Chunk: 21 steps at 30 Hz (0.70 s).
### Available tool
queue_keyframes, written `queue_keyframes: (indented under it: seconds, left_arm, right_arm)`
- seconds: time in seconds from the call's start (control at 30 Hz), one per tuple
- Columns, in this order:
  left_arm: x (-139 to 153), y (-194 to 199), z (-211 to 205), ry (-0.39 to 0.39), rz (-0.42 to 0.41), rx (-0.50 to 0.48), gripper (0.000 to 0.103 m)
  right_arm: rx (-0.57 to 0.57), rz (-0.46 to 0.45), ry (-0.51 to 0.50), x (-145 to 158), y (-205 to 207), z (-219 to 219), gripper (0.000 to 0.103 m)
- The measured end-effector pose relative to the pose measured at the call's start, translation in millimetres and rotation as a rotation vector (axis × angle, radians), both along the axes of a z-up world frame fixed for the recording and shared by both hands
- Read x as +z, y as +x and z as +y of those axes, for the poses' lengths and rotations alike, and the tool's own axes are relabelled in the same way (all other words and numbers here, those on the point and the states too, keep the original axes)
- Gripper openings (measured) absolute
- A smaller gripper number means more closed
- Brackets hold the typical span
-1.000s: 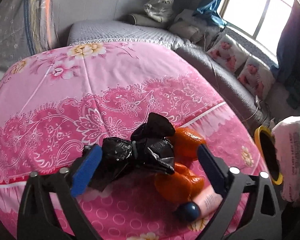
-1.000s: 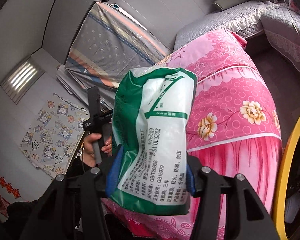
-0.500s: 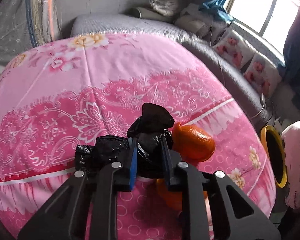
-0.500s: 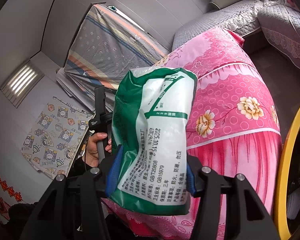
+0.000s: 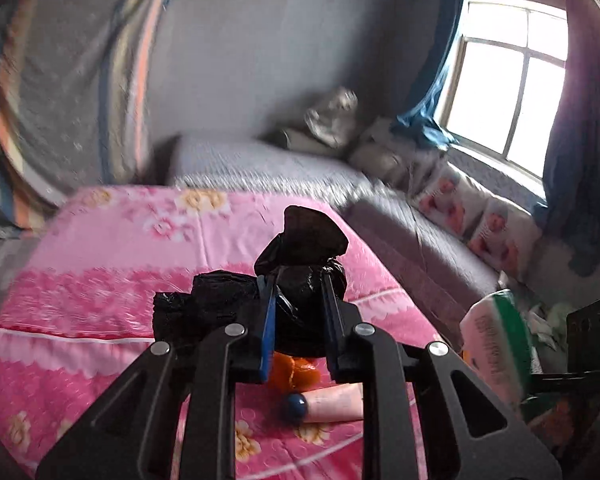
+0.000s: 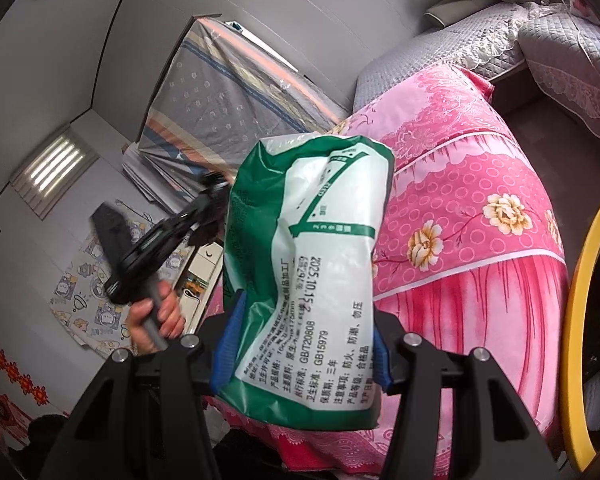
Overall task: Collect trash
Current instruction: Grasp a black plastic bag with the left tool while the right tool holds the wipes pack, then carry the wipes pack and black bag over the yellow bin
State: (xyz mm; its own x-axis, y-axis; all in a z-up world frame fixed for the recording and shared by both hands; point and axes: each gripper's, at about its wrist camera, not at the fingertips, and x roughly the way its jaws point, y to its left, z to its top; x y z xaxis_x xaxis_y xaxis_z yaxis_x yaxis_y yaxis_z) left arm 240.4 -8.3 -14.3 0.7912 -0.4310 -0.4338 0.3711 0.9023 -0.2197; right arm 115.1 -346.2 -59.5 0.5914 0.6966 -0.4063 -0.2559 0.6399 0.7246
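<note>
In the middle of the left wrist view, the left gripper (image 5: 298,280) is clamped tight on a crumpled black plastic bag (image 5: 296,252), lifted above the pink floral bedcover (image 5: 112,264). Below it, on the cover, lie orange peel (image 5: 296,370) and a pink tube with a dark blue cap (image 5: 328,402). In the right wrist view, the right gripper (image 6: 302,350) squeezes a green and white packet (image 6: 312,264) at frame centre, with a yellow bin rim (image 6: 580,312) curving along the right edge.
</note>
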Motion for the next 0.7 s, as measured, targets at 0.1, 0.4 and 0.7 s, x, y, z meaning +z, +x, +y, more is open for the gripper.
queue_keyframes:
  seconds: [0.1, 0.4, 0.7]
  left_arm:
    - [20, -38, -14, 0.0, -0.067, 0.008, 0.019]
    - [46, -95, -78, 0.026, -0.123, -0.126, 0.018]
    - [50, -123, -139, 0.058, -0.166, -0.27, 0.019]
  right_arm:
    - [-0.017, -0.011, 0.006, 3, -5, -4, 0.051]
    - [-0.118, -0.11, 0.009, 29, -29, -38, 0.051]
    - [-0.354, -0.222, -0.049, 47, -61, -97, 0.051]
